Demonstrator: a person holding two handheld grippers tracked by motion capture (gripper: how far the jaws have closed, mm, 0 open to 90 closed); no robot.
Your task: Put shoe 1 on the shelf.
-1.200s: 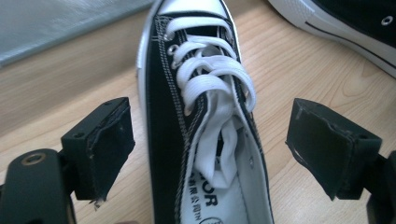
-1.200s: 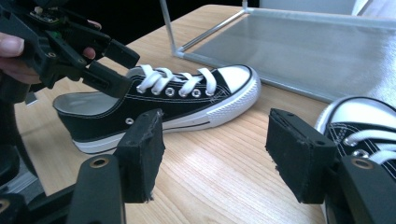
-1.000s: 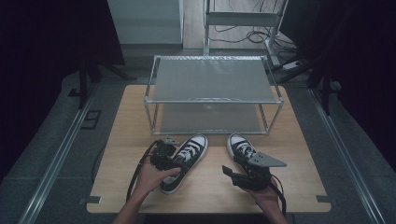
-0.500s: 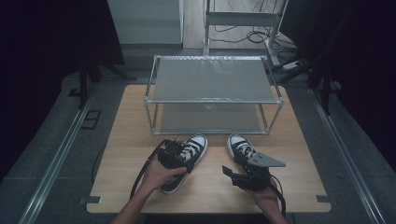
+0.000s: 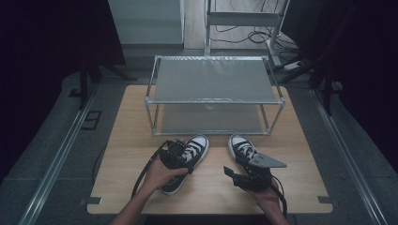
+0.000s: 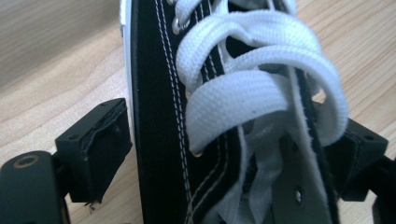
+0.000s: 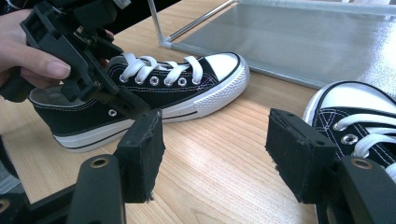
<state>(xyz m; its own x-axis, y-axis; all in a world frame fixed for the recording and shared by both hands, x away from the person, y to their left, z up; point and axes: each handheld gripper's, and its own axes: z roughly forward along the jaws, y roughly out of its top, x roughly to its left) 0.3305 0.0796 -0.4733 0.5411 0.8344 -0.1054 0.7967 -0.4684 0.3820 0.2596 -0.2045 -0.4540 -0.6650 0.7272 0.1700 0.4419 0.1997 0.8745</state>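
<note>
your left gripper (image 6: pixel 224 154) fingers just opening astride the left shoe (image 6: pixel 224 112), pads apart from it, right gripper (image 7: pixel 215 158) released beside the right shoe (image 7: pixel 359 116) on the tabletop (image 7: pixel 224 140)

Light wooden table (image 5: pixel 126 140), on it a two-tier metal rack (image 5: pixel 213 86) and two black-and-white sneakers (image 5: pixel 187 157), side by side.

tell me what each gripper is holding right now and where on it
Nothing is gripped. The left gripper straddles the left shoe at its laced middle, its just-opened pads off the sides. The right gripper is open over bare table.
</note>
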